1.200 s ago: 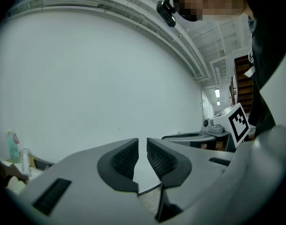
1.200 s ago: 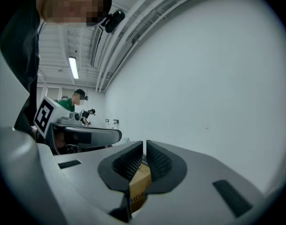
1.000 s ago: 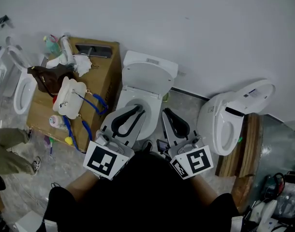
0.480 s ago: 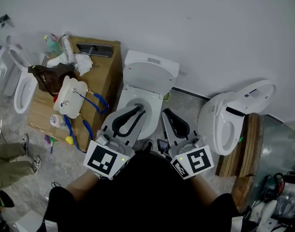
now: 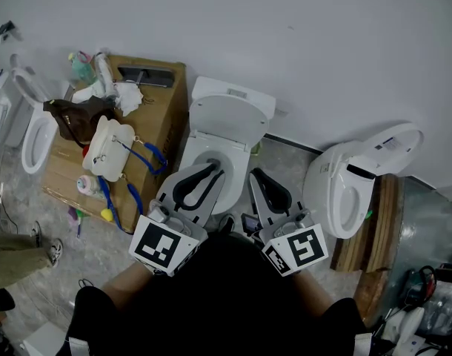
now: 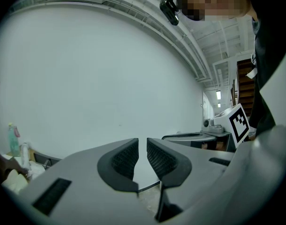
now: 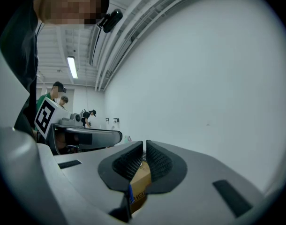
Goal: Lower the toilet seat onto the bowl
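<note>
A white toilet (image 5: 239, 148) stands against the wall at the middle of the head view. Its seat and lid (image 5: 229, 120) are raised and lean back on the tank. My left gripper (image 5: 210, 167) hovers over the front of the bowl, and my right gripper (image 5: 255, 172) is just right of the bowl's rim. Both are held close to my body and touch nothing. In the left gripper view the left gripper (image 6: 142, 144) shows a narrow gap with nothing in it. The right gripper (image 7: 144, 146) looks the same in its own view.
A cardboard box (image 5: 158, 122) left of the toilet carries a white bag (image 5: 107, 148), bottles and cloths. A second toilet (image 5: 346, 188) with its lid up stands at the right beside wooden boards (image 5: 376, 225). Another toilet (image 5: 32, 136) is far left. A person's legs (image 5: 11, 245) are at lower left.
The bystander's legs at lower left have drifted down and toward the frame's edge. Both grippers and the toilet seat stay where they were.
</note>
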The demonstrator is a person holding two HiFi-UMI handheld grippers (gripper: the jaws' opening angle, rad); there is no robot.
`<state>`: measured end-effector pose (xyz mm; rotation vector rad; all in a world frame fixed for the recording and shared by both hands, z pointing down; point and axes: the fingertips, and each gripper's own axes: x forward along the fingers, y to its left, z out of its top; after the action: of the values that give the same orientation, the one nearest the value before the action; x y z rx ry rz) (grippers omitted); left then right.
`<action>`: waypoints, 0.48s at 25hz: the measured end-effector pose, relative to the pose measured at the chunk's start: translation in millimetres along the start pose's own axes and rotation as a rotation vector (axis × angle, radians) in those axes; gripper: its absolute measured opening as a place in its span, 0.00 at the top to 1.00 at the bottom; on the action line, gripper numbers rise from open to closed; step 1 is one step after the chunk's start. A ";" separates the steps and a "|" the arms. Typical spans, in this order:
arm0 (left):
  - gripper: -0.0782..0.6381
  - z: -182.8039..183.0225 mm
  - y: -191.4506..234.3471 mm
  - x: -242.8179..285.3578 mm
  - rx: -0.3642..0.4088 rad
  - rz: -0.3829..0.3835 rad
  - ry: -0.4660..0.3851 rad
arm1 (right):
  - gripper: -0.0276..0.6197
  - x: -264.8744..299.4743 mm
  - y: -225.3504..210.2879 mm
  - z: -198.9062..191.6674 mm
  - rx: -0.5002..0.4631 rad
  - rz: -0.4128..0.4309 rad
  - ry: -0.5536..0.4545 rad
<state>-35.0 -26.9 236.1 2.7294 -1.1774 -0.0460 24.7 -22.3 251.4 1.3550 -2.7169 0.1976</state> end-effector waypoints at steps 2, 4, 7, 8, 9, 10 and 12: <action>0.80 -4.0 0.5 -1.3 0.008 -0.001 0.027 | 0.89 0.2 0.2 -0.2 0.001 0.001 -0.002; 0.80 -6.1 2.2 -1.8 0.018 0.006 0.067 | 0.89 0.4 -0.5 0.0 0.005 0.001 -0.003; 0.80 -5.0 3.5 -0.2 0.015 0.007 0.066 | 0.89 1.8 -2.4 0.3 0.012 -0.001 -0.002; 0.80 -2.1 3.3 1.3 0.007 0.005 0.035 | 0.89 2.3 -2.9 0.1 0.014 -0.001 -0.002; 0.80 0.0 3.1 2.3 0.000 0.003 0.010 | 0.89 2.7 -3.2 -0.3 0.017 -0.001 -0.001; 0.80 0.6 3.1 2.7 -0.004 0.001 -0.001 | 0.89 2.9 -3.3 -0.9 0.020 -0.001 0.000; 0.80 -1.4 4.5 1.9 -0.005 0.002 0.009 | 0.89 3.6 -2.7 -2.2 0.024 -0.001 0.002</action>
<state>-36.8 -31.1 238.3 2.7216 -1.1757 -0.0361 24.7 -26.4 254.3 1.3608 -2.7210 0.2328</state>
